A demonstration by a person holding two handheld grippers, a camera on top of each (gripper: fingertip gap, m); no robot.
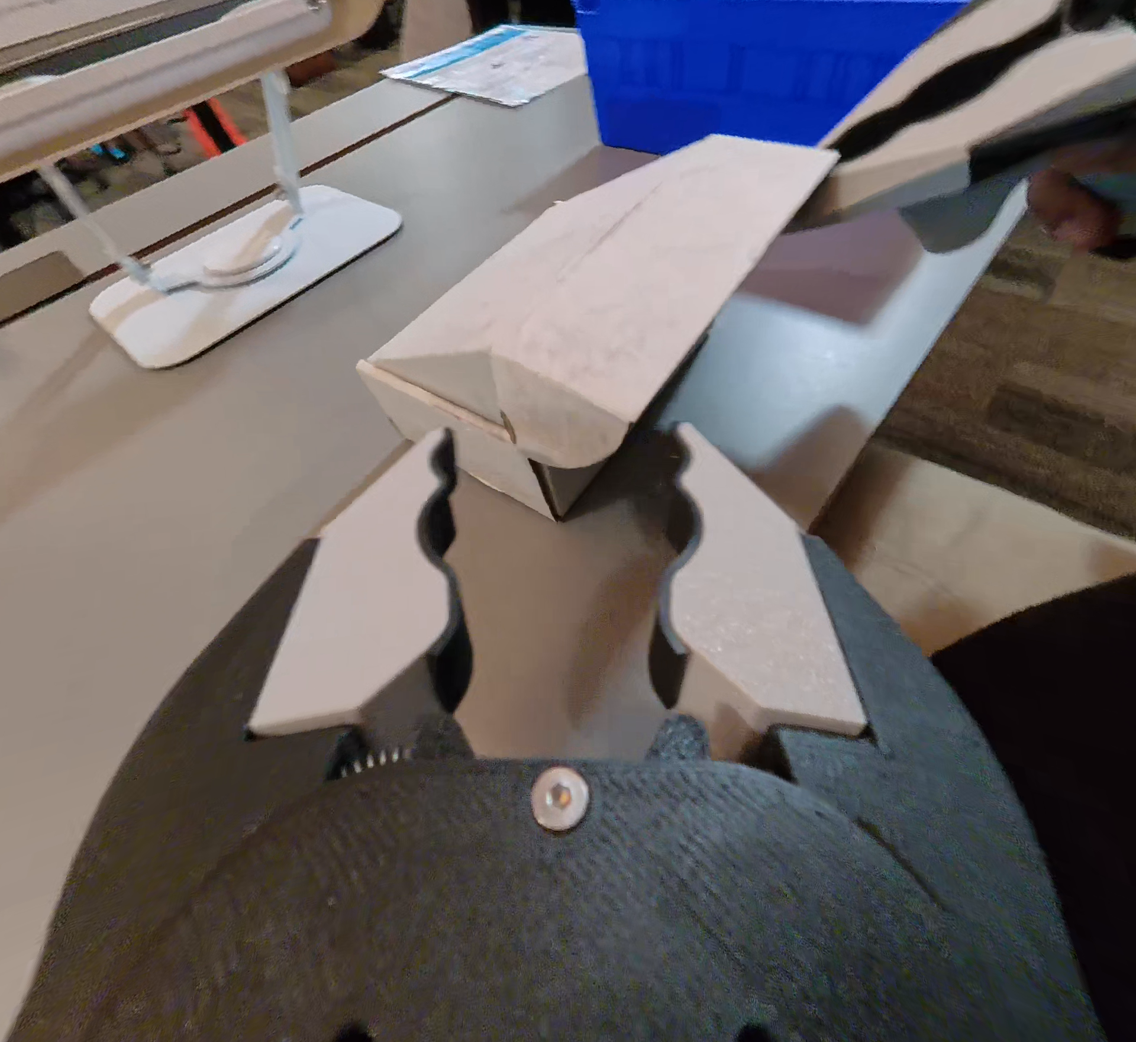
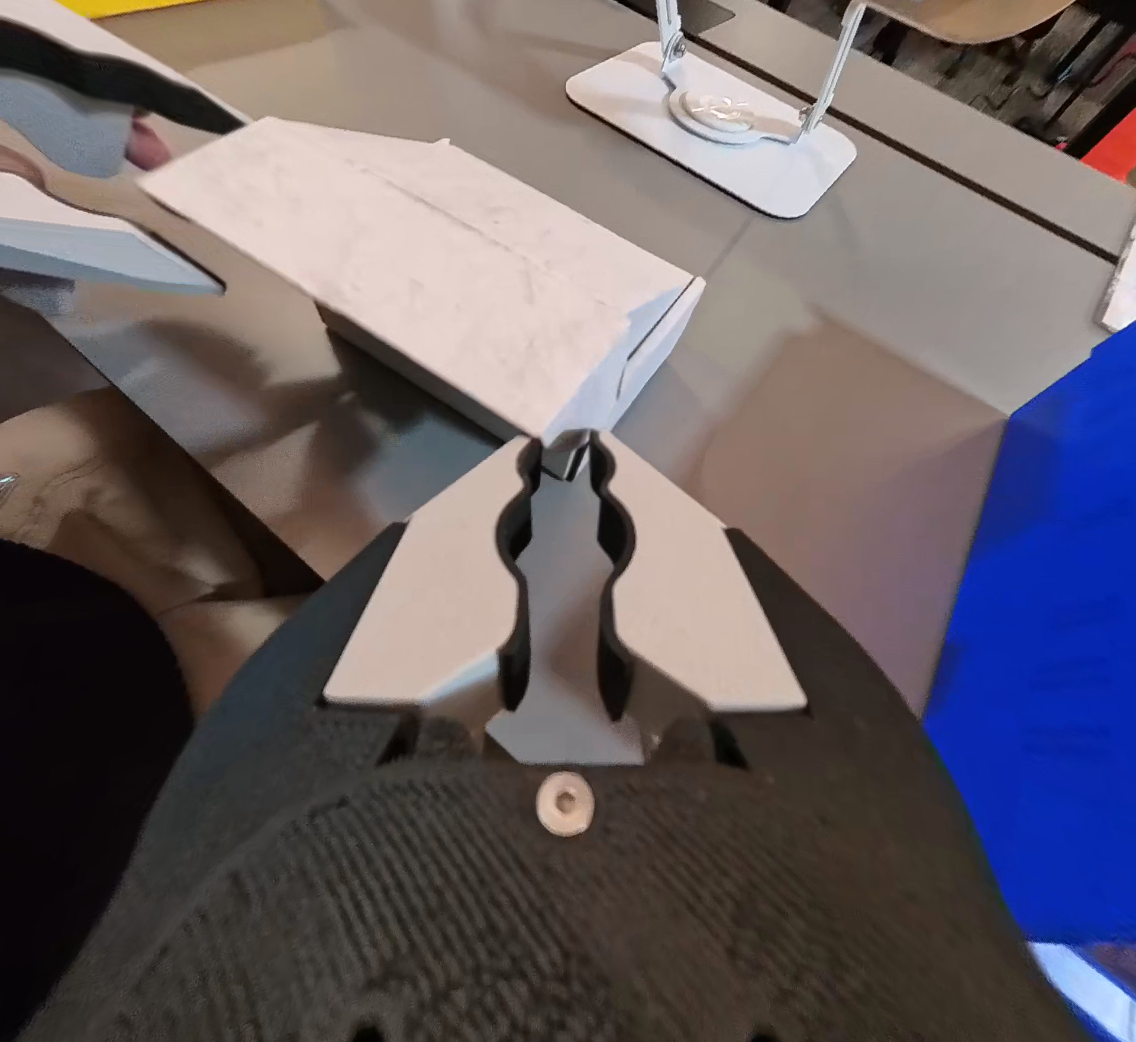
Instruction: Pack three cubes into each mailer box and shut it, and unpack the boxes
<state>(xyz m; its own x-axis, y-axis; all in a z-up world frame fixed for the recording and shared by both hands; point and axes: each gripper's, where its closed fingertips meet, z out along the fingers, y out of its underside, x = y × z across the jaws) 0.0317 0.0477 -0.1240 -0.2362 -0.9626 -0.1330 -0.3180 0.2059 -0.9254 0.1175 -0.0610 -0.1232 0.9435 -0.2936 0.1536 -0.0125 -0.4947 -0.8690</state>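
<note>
A grey tabletop (image 1: 184, 459) fills my left wrist view, with carpet beyond its edge. The white box (image 1: 553, 324) lies on it near that edge, lid down but its front flap loose. My left gripper (image 1: 562, 447) is spread wide and holds nothing, one tip either side of the box's near corner. Behind the box stands a blue bin (image 1: 768, 47); to the box's left is a white stand (image 1: 246, 281). My right gripper (image 1: 830, 152) meets the box's far end; whether it pinches there I cannot tell from here.

In my right wrist view the same tabletop (image 2: 799, 398) carries the box (image 2: 430, 275), the stand (image 2: 713, 133) beyond it and the bin (image 2: 1057, 582) to its right. My right gripper (image 2: 562, 450) is nearly closed, its tips at the box's near corner with a narrow gap between them; a real grip is not clear. My left gripper (image 2: 203, 207) sits at the box's far end.
</note>
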